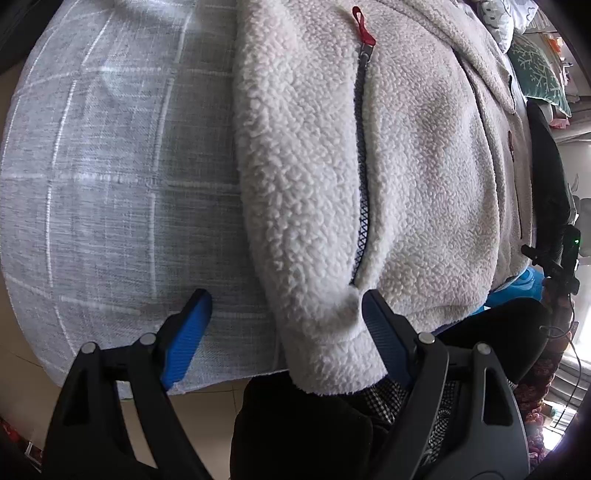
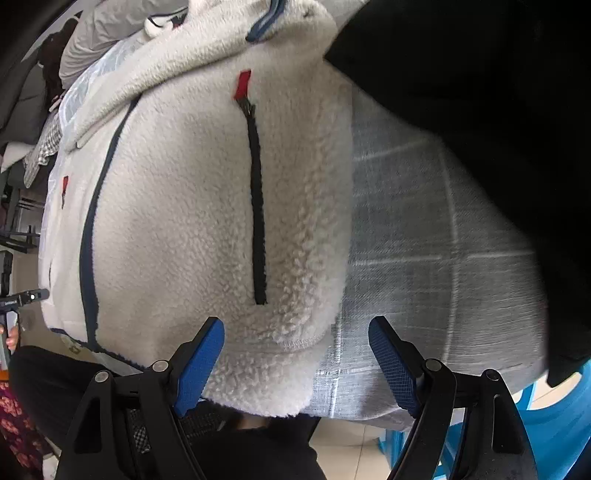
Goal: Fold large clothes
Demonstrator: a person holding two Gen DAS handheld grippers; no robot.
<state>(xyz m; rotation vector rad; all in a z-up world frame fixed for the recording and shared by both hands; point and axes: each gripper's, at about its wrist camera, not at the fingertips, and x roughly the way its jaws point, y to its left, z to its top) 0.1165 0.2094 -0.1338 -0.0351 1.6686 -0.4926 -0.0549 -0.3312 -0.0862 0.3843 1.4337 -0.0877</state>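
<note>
From the left wrist camera, the fleece jacket [image 1: 369, 177] lies spread flat on a grey checked cloth [image 1: 110, 177], filling the frame from 12 to 4 o'clock, a pocket zipper with a red pull tab [image 1: 364, 27] running down its middle. The left gripper [image 1: 286, 325] sits at 6 o'clock with its blue-padded fingers [image 1: 186, 343] spread wide, released and holding nothing. The jacket's bottom hem corner hangs over the cloth's near edge right between them, probably so that closing would catch that corner for a fold.

From the right wrist camera, the same jacket covers 9 to 1 o'clock, its dark front zipper [image 2: 90, 221] toward 9 and another pocket zipper [image 2: 258, 206] at centre. The right gripper [image 2: 295, 349] at 6 o'clock is likewise released, fingers apart around the opposite hem corner, which overhangs the edge. A dark garment [image 2: 498, 129] fills 1 to 3 o'clock; what it is stays unclear. The two grippers appear placed at matching corners to lift the hem evenly.
</note>
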